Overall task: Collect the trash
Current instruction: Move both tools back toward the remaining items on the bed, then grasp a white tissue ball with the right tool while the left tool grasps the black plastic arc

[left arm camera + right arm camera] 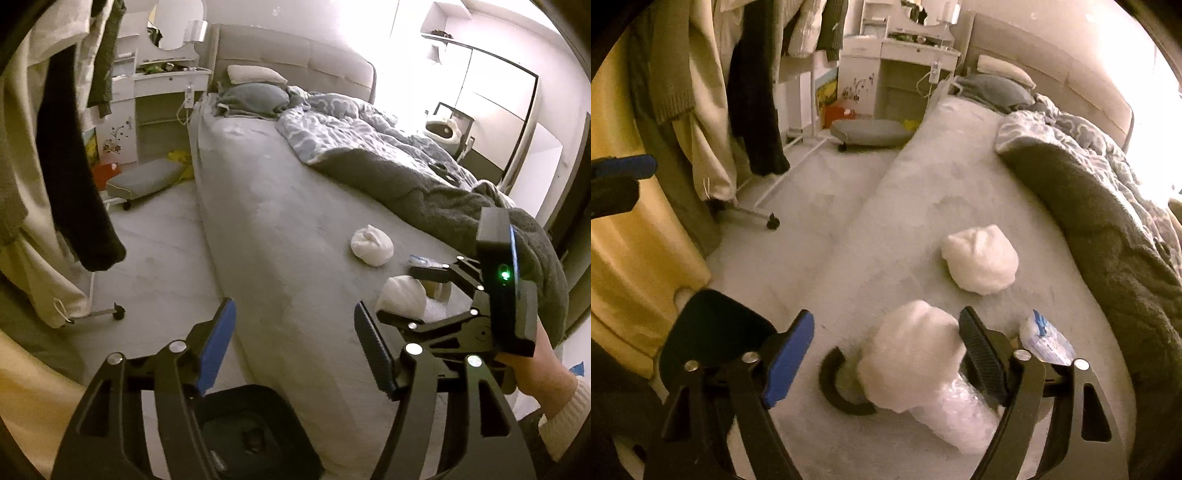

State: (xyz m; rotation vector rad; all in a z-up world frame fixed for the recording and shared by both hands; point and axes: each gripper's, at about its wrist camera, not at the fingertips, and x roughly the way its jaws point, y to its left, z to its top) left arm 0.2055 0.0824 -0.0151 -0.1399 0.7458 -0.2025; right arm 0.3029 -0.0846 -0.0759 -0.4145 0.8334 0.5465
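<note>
Trash lies on the grey bed (923,177). A near white crumpled wad (916,354) sits between the open fingers of my right gripper (886,354), on top of a clear plastic wrapper (964,417) and beside a black ring-shaped lid (831,387). A second white wad (980,258) lies farther up the bed. A blue-and-white packet (1047,341) lies right of the gripper. In the left wrist view my left gripper (293,343) is open and empty over the bed's edge, with both wads (371,245) (400,295) ahead and the right gripper (432,291) beside them.
A rumpled grey and patterned blanket (406,162) covers the bed's right side. Clothes hang on a wheeled rack (753,92) at left. A padded stool (868,133) and a white vanity (897,62) stand at the far end of the floor. A black bin (255,435) is below my left gripper.
</note>
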